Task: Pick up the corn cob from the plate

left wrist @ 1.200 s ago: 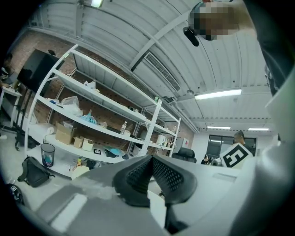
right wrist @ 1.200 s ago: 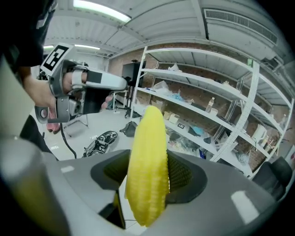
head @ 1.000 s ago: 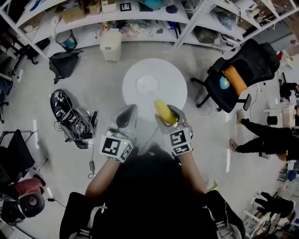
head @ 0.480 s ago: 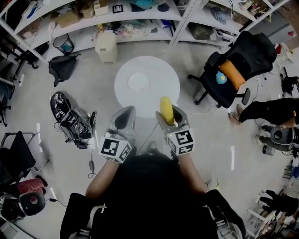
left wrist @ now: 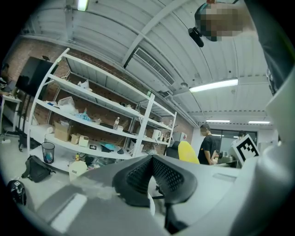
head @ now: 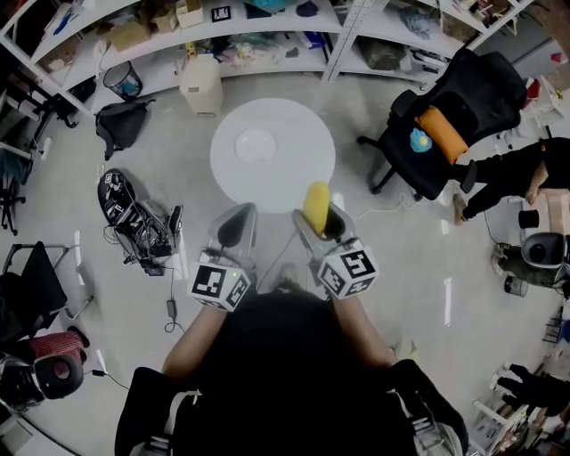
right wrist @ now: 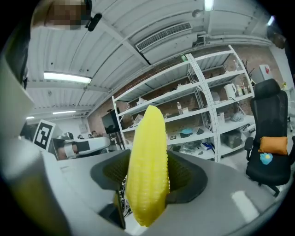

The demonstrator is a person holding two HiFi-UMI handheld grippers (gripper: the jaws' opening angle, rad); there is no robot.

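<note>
Right gripper [head: 318, 216] is clamping the corn cob [right wrist: 147, 166], clear of the plate [head: 256, 142] (apparently bare, though distant); left gripper [left wrist: 154, 175] is idling closed, empty. Pick-up looks complete.

The head camera is looking steeply down over the round white table [head: 294, 174]; both gripper cameras are looking outward along their jaws, sharing the white metal shelving [left wrist: 99, 113].

I see a pale grey floor [head: 178, 178] with a round white table [head: 298, 178] in the middle. Tall white shelves [head: 294, 22] full of boxes [left wrist: 61, 132] stand along a brick wall [left wrist: 27, 60]. A black chair [head: 476, 93] with an orange cushion [head: 443, 134] sits to the right. A black bag [head: 120, 129] lies near a bin [head: 120, 80]. Long lights [left wrist: 214, 85] shine on the ceiling [left wrist: 115, 32].
</note>
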